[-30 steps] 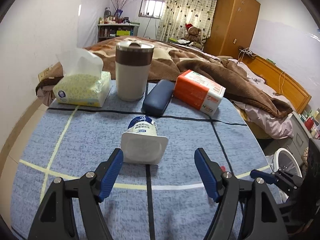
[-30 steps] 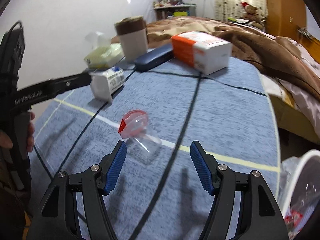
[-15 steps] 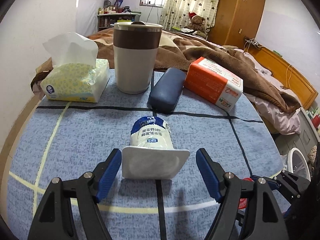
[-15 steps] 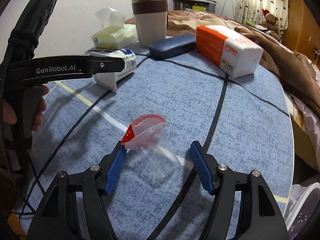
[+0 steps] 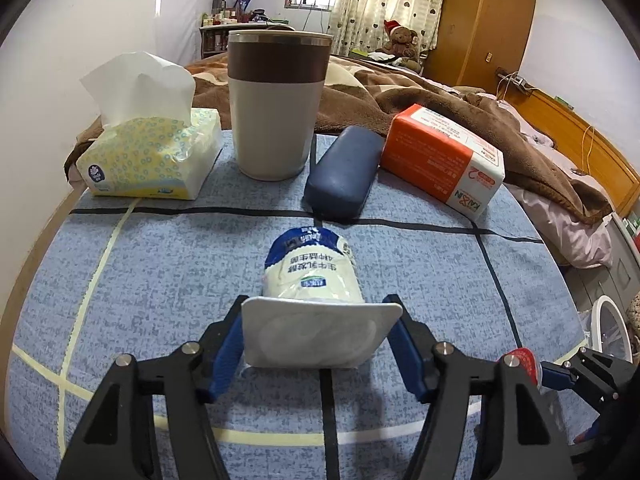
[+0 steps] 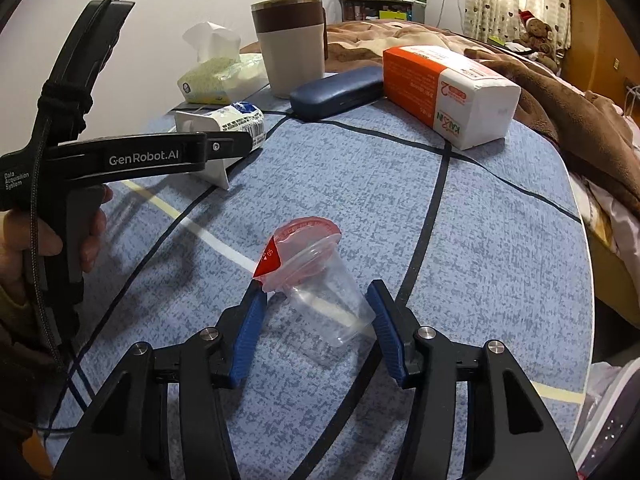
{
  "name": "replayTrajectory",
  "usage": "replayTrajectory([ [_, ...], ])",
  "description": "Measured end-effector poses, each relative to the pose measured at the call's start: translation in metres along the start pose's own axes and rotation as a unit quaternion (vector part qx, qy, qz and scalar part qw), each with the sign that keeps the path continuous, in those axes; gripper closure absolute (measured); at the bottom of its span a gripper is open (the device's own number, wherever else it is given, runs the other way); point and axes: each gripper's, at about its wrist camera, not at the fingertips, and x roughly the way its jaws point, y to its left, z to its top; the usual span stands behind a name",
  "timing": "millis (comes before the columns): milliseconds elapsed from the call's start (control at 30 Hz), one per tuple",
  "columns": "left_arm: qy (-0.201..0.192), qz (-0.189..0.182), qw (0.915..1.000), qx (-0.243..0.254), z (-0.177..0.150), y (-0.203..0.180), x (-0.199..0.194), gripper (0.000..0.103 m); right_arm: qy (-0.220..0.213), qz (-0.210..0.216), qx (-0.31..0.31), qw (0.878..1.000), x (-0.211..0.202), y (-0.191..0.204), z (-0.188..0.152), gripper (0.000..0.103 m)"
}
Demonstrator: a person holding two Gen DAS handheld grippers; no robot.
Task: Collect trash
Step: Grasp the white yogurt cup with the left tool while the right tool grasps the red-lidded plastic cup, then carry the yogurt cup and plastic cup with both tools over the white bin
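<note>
Both jaws closing: my left gripper [image 5: 320,336] around yogurt cup [image 5: 314,300], axis pointing away; right gripper [image 6: 318,316] straddling clear cup [image 6: 324,296].

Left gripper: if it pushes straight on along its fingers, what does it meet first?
The yogurt cup, lying on its side between the closing fingers of the left gripper. Past it, probably the blue glasses case, though depth is unclear.

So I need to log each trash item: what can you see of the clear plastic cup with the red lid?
The clear plastic cup lies on its side on the blue tablecloth, empty-looking, thin and see-through. Its red film lid is partly peeled, one corner folded back. It sits between the right gripper's blue fingers, which are closing; whether they press on it yet I cannot tell.
</note>
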Motion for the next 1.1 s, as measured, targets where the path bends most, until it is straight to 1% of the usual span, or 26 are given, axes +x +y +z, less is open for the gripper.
replayTrajectory([
  [267,-0.009,0.004,0.9999,0.004,-0.003,-0.002,-0.008,0.035,-0.01,-0.006,0.017,1.0,-0.003,-0.006,0.0,0.05],
  [733,-0.038,0.011,0.9991,0.016,-0.017,-0.022,-0.051,0.035,-0.045,-0.014,0.053,0.998,-0.028,-0.013,-0.006,0.05],
  [867,-0.05,0.005,0.9987,0.013,-0.021,-0.028,-0.066,0.035,-0.058,-0.017,0.065,0.996,-0.042,-0.017,-0.01,0.05],
  [1100,-0.063,-0.01,0.9976,0.028,-0.029,-0.051,-0.09,0.035,-0.084,-0.024,0.083,0.993,-0.069,-0.026,-0.019,0.05],
])
